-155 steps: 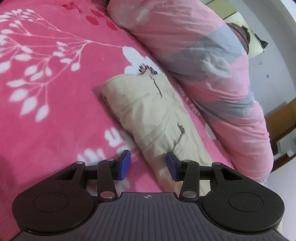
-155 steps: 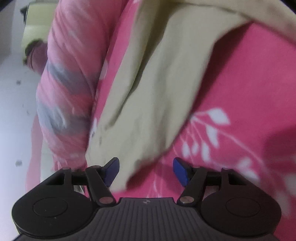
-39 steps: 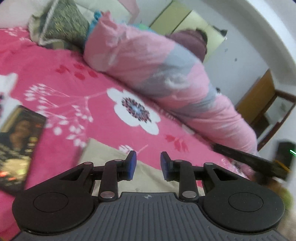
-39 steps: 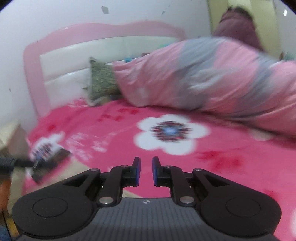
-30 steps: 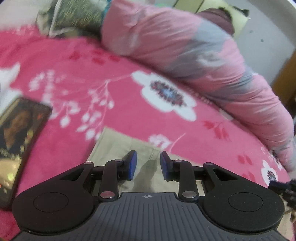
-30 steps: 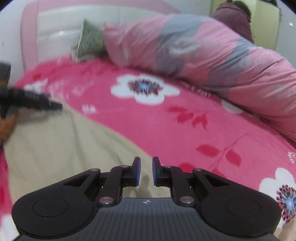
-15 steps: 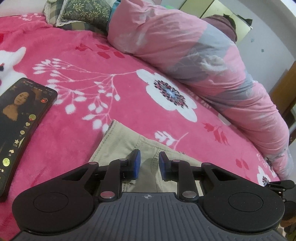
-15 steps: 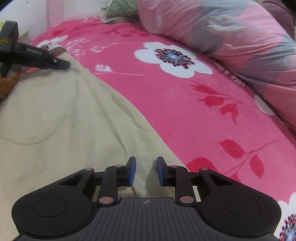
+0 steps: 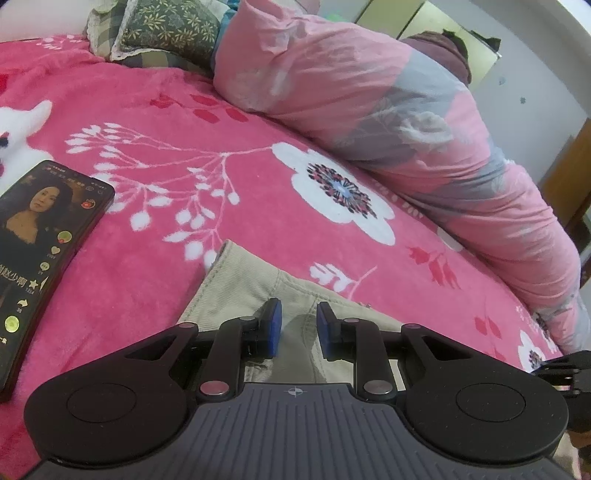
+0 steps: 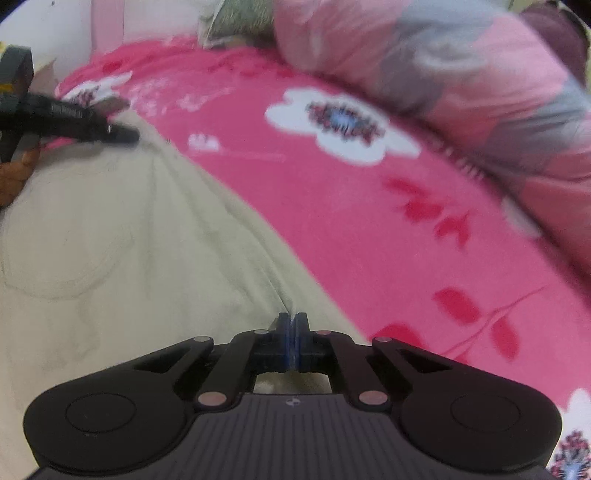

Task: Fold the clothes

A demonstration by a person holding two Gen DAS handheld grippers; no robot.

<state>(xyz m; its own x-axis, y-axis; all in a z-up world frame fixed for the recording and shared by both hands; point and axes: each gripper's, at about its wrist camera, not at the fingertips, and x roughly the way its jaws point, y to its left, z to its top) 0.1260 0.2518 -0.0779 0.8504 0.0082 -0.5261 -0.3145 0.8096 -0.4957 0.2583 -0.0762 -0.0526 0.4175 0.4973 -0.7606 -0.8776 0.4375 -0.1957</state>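
Beige trousers (image 9: 251,280) lie spread on the pink floral blanket (image 9: 184,122). My left gripper (image 9: 297,325) sits at their ribbed upper edge, its blue pads a narrow gap apart with a hump of cloth pinched between them. In the right wrist view the trousers (image 10: 129,240) fill the lower left, and the left gripper (image 10: 125,136) bites their far corner, with creases fanning out from it. My right gripper (image 10: 292,325) is shut on the near right edge of the cloth, where a crease runs into the pads. Part of the right gripper (image 9: 565,365) shows at the left wrist view's right edge.
A lit phone (image 9: 40,236) lies on the blanket left of the trousers. A rolled pink and grey quilt (image 9: 388,103) runs along the far side, with a green patterned pillow (image 9: 166,33) beside it. Wooden furniture (image 9: 569,177) stands past the bed on the right.
The right gripper's jaws have come together on the trousers' edge after standing slightly apart. The left gripper has stayed at the upper edge with the same narrow gap.
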